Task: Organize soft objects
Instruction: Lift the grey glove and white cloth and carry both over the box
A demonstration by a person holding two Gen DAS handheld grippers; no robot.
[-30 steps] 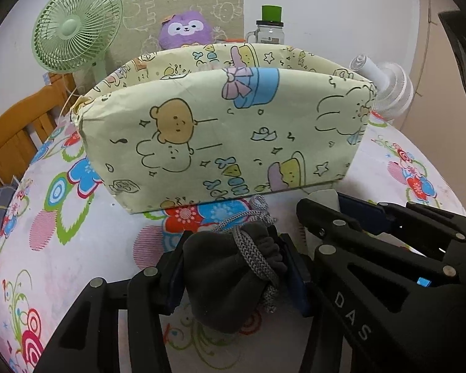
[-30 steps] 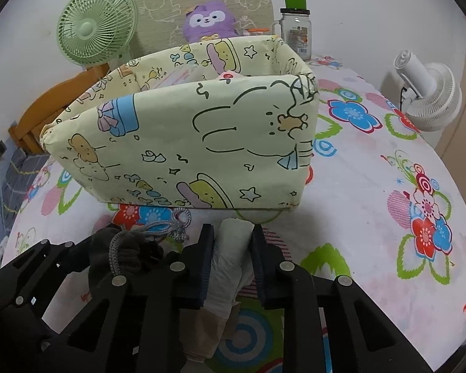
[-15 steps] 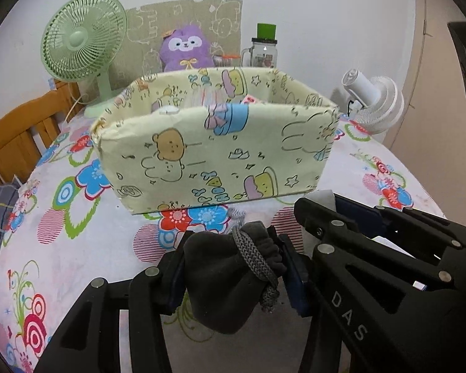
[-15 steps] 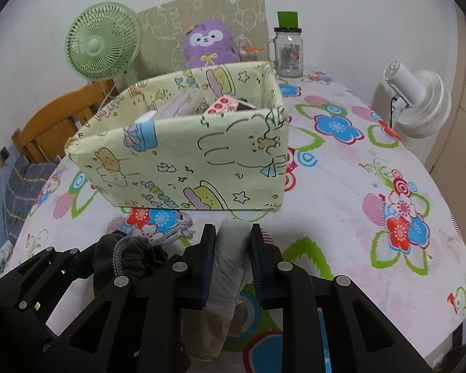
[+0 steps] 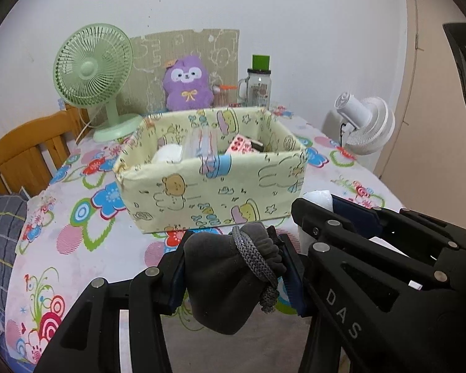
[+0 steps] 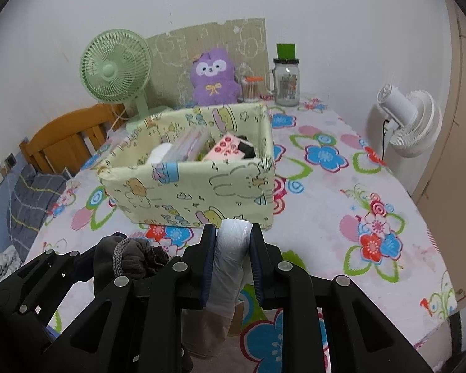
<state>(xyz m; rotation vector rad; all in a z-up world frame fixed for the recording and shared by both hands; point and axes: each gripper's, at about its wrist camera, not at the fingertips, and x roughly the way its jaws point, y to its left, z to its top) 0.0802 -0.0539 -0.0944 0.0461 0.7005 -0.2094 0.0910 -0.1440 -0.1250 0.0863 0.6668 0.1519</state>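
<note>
My left gripper (image 5: 233, 267) is shut on a dark grey drawstring pouch (image 5: 226, 276) with a braided cord, held above the table. The pouch also shows in the right wrist view (image 6: 124, 258). My right gripper (image 6: 233, 261) is shut on a white plastic-wrapped soft bundle (image 6: 230, 267), whose tan lower end hangs down. A pale yellow cartoon-print fabric bin (image 5: 214, 192) (image 6: 195, 192) stands ahead of both grippers, open at the top. It holds a white roll, a clear packet and a pink box. A purple plush toy (image 6: 214, 77) sits behind the bin.
A green desk fan (image 5: 93, 74) stands back left, a white fan (image 6: 410, 124) at the right edge. A jar with a green lid (image 6: 285, 77) stands behind the bin. A wooden chair (image 5: 25, 158) is at the left. A floral tablecloth (image 6: 341, 205) covers the table.
Both grippers have risen and drawn back from the bin with their loads, so its inside now shows. The pouch and the white bundle stay gripped.
</note>
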